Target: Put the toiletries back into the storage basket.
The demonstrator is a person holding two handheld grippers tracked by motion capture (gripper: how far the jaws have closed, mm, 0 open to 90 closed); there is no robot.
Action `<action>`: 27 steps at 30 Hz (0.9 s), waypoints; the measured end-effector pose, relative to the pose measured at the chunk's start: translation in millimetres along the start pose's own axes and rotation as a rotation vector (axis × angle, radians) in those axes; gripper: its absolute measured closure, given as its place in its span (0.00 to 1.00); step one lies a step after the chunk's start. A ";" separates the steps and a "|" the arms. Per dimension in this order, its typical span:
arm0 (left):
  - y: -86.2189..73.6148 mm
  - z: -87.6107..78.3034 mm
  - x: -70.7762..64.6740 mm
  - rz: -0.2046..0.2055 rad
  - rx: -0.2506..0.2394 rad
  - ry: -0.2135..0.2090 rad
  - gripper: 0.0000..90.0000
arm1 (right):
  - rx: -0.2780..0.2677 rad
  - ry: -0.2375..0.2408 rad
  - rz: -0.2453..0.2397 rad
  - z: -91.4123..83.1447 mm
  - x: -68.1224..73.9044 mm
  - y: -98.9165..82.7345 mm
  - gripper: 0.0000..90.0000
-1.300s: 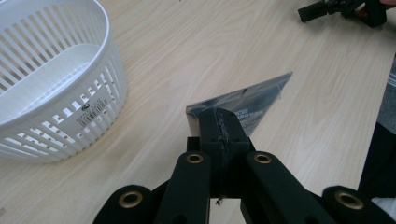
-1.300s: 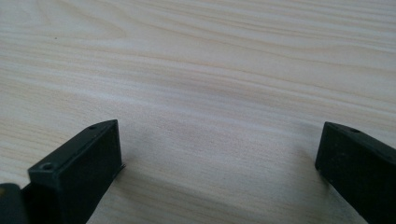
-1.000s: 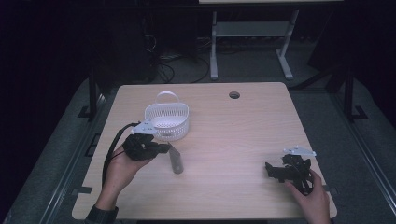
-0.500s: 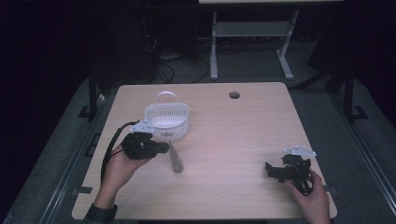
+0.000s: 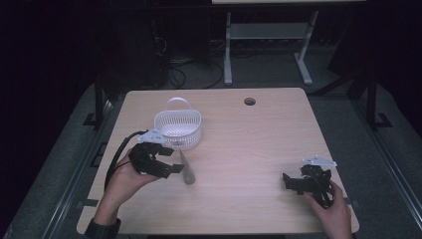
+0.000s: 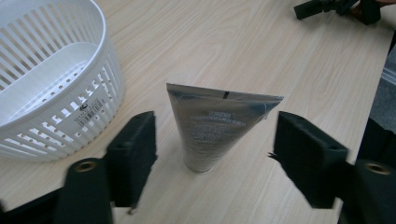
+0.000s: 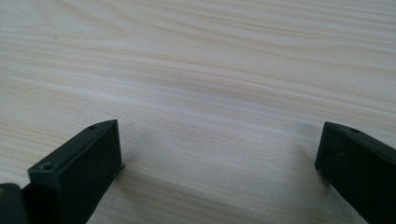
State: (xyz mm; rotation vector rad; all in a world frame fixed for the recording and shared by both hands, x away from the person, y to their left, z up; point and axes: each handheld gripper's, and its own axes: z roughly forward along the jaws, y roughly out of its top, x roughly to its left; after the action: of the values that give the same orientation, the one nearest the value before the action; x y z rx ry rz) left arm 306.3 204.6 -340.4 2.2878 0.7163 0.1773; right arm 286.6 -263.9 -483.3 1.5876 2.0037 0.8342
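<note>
A silver squeeze tube (image 6: 215, 126) lies on the wooden table (image 5: 249, 144), its crimped flat end pointing away from me. My left gripper (image 6: 215, 135) has just been opening its jaws; they now stand wide on either side of the tube without touching it. From above, the left gripper (image 5: 174, 160) sits just right of the person's left hand, with the tube (image 5: 186, 172) at its tips. A white slotted basket (image 5: 177, 129) stands close behind it, with nothing inside. My right gripper (image 5: 287, 182) rests near the table's front right, jaws open over bare wood (image 7: 219, 149).
The basket (image 6: 51, 84) is immediately left of the tube in the left gripper view. A round cable hole (image 5: 250, 101) lies near the table's far edge. The other hand's gripper (image 6: 327, 7) shows far off across the table. Dark floor and a desk frame lie beyond.
The left gripper's jaws have spread apart from a closed stance; the tube lies on the table between them. Both hands have stayed in place.
</note>
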 end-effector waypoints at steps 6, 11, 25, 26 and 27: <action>6.8 6.4 -2.3 0.024 0.023 0.013 0.19 | 0.000 0.001 -0.001 0.0 -0.1 0.0 0.00; 15.0 12.7 -5.3 0.048 0.032 0.010 0.18 | 0.000 0.000 -0.001 0.0 -0.1 0.0 0.00; 21.5 30.3 -5.1 0.065 0.048 0.016 0.19 | 0.000 0.001 0.000 -0.1 0.0 0.0 0.00; 21.5 30.3 -5.1 0.065 0.048 0.016 0.20 | 0.000 0.001 0.000 -0.1 0.0 0.0 0.00; 21.1 31.7 -4.3 0.069 0.041 0.014 0.23 | 0.000 0.001 0.001 0.0 0.1 0.0 0.00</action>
State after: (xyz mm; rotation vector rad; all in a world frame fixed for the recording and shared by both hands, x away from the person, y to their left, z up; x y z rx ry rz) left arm 322.2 170.8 -348.9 2.3543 0.6544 0.2121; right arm 286.6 -263.9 -483.2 1.5889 2.0032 0.8356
